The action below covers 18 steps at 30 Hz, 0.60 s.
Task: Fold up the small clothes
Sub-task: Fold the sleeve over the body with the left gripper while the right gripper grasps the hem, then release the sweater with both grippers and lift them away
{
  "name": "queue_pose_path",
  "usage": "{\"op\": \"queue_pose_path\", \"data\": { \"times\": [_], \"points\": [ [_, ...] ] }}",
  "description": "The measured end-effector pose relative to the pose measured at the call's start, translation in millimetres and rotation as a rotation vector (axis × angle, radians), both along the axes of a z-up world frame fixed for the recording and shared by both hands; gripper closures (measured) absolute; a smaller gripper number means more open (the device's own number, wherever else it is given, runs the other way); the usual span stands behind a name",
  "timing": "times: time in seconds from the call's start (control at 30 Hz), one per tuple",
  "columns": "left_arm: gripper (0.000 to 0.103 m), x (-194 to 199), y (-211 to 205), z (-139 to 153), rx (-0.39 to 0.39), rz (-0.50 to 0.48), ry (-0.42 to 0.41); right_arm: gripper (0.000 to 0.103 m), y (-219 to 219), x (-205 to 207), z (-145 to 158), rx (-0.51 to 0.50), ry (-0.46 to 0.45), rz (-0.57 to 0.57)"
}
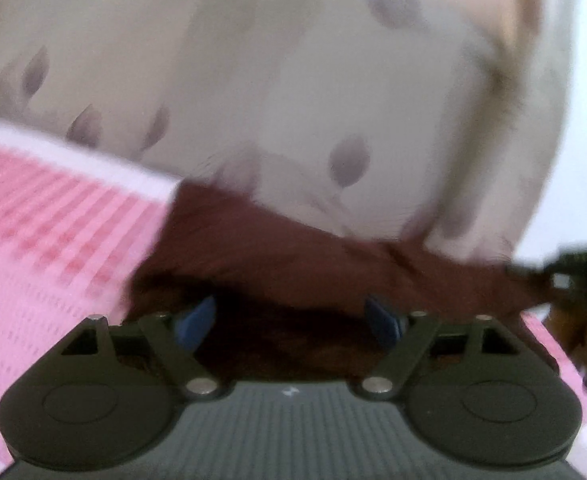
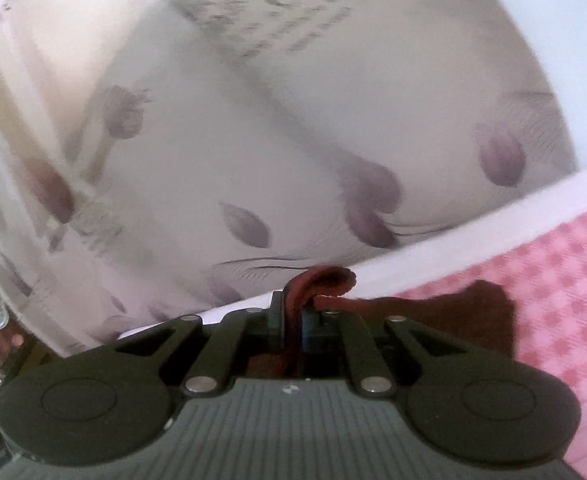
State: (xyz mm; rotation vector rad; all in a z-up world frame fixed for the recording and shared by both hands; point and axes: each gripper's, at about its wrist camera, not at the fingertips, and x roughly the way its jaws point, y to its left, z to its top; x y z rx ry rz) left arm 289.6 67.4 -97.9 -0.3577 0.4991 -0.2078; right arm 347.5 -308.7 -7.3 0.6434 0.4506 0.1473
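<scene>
Right gripper (image 2: 293,320): jaws pinched tight on a folded edge of the dark red cloth (image 2: 325,280), the fabric looping up between the fingers.
Left gripper (image 1: 291,320): jaws spread wide, blue pads (image 1: 195,322) showing, gripping nothing; the red cloth (image 1: 293,240) lies between and just beyond them.
Where the garment sits: on the pink checked towel (image 2: 553,272), near its far edge, with the flowered bedsheet (image 2: 293,140) beyond.
Step, I'd say: one corner held, the other waiting to be taken.
Risk: the right's bite looks thin, so a hard pull could slip it free.
Risk two: left closing low could snag the towel too.
</scene>
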Motion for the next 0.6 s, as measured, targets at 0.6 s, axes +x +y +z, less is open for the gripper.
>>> {"op": "queue_pose_path", "data": {
  "times": [0.6],
  "points": [
    [0.021, 1.3, 14.3, -17.0, -0.059, 0.078, 0.052, 0.093, -18.2, -1.7, -85.6, -0.034, 0.056, -0.080]
  ]
}}
